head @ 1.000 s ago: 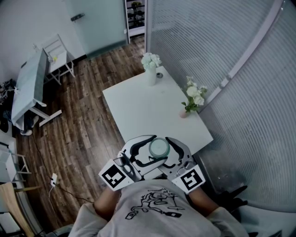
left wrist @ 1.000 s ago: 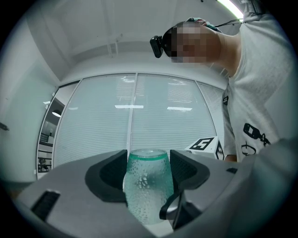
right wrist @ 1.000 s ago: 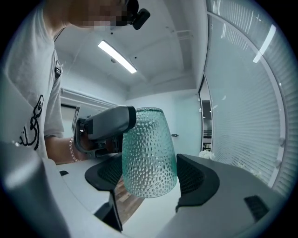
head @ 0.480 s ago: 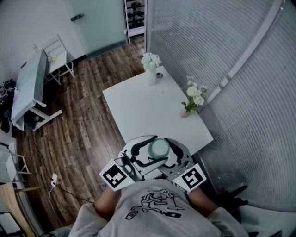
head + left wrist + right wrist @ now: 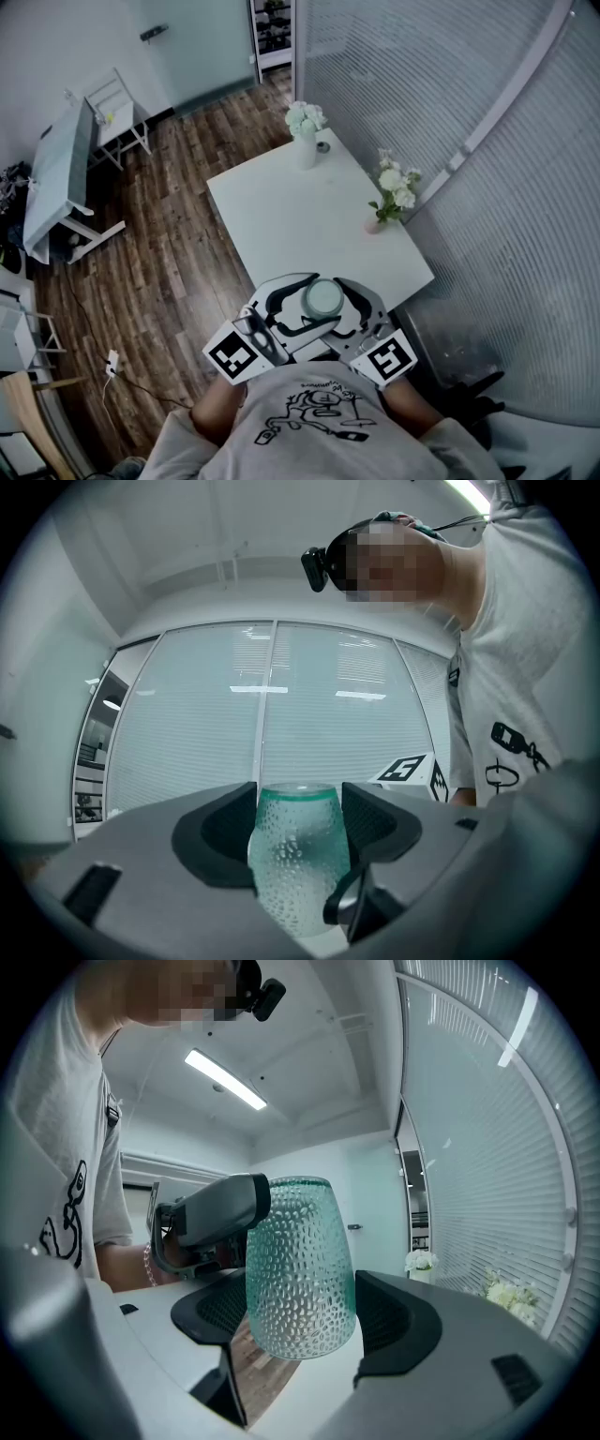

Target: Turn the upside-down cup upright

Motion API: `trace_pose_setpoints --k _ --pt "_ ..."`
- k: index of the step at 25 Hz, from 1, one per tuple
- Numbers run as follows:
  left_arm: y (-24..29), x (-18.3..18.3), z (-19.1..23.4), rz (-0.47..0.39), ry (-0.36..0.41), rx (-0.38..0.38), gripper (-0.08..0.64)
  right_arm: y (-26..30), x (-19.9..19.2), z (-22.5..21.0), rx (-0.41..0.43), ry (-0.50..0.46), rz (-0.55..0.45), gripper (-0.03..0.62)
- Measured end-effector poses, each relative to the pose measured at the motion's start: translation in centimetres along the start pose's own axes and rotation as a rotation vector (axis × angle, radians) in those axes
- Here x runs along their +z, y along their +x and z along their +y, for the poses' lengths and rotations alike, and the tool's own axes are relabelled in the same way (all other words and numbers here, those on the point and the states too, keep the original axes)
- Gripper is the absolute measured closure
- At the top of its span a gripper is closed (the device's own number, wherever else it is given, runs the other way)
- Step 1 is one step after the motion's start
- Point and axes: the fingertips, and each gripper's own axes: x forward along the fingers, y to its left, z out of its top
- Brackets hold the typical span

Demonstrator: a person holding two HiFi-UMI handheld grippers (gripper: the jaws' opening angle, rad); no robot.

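Cup of dimpled green glass, held in the air close to our chest, above the near edge of a white desk with wooden floor beside it. We hold one claw in each hand, both meeting at the cup. It stands vertical with one flat end facing up. We cannot tell for sure whether that end is the mouth or the base.

Left claw: jaws set wide with their dark pads pressed against both sides of the cup, so this claw carries it. Right claw: jaws spread around the cup's wider, lower part. A thin gap shows at one pad, so we judge it is not clamped yet.

Risks from here, as we judge them:
- The glass is smooth, rounded and tapered. Pads squeezing on the taper could push it out of the grip.
- If the left claw lets go before the right one presses firmly, the cup drops onto the desk edge or the floor and may break.
- The two claws are crowded together. A bump between them could knock the cup askew.
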Motion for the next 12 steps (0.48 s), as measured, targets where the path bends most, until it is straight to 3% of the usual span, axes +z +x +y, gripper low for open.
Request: trace_pose_setpoints --k 12 --pt "0.0 -2.5 0.5 0.031 -0.021 0.003 0.276 0.5 -2.5 -0.5 0.007 0.001 0.05 0.221"
